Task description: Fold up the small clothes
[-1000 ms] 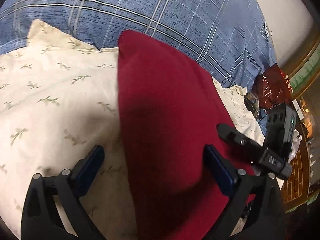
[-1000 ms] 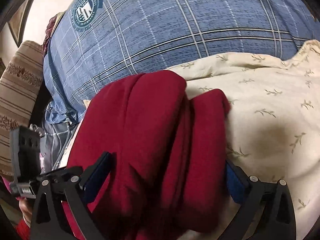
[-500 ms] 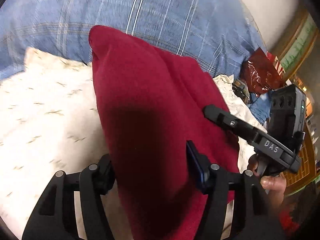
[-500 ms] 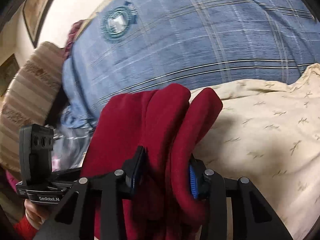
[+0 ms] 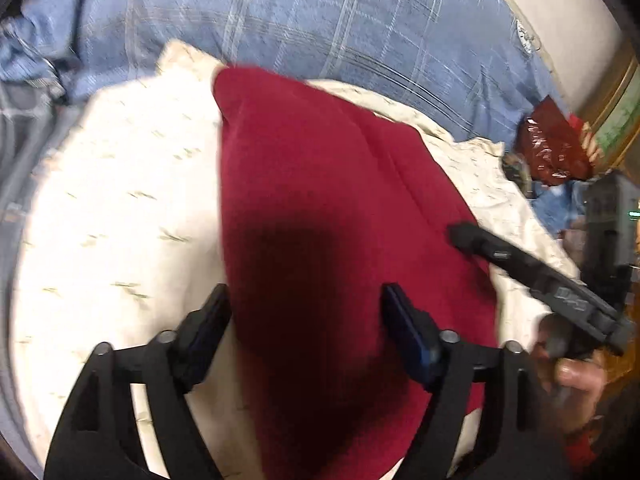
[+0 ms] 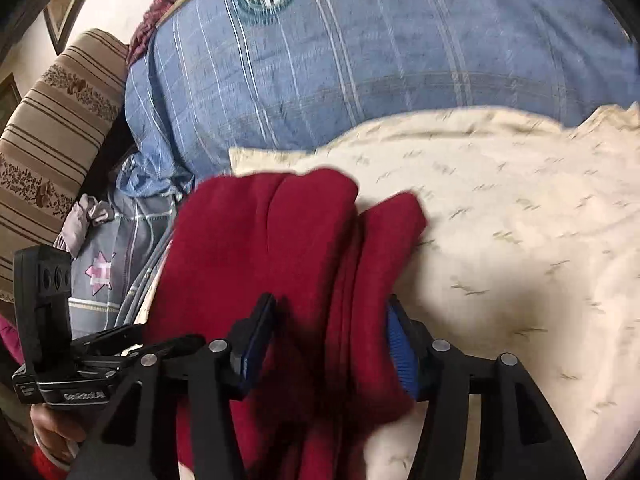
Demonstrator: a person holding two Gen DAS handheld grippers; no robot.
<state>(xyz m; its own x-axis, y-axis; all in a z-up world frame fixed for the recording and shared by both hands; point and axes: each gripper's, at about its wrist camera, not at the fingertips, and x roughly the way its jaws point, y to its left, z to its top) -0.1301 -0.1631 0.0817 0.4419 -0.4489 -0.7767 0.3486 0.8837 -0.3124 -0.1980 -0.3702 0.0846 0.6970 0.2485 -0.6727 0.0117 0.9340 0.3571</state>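
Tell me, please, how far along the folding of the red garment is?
Done: the red garment lies in stacked layers on the cream floral sheet. In hand: both the left claw and the right claw straddle it, jaws opening, pads apparently clear. Left: perhaps tidying the offset layer; I see no other garments waiting.

A home, likely a bedroom or sitting room: a blue checked quilt (image 6: 400,48) and a cream sprigged pillow (image 6: 520,240) lie bunched together, a striped brown cushion (image 6: 52,128) sits beside them, and a picture frame (image 6: 60,12) hangs on the wall
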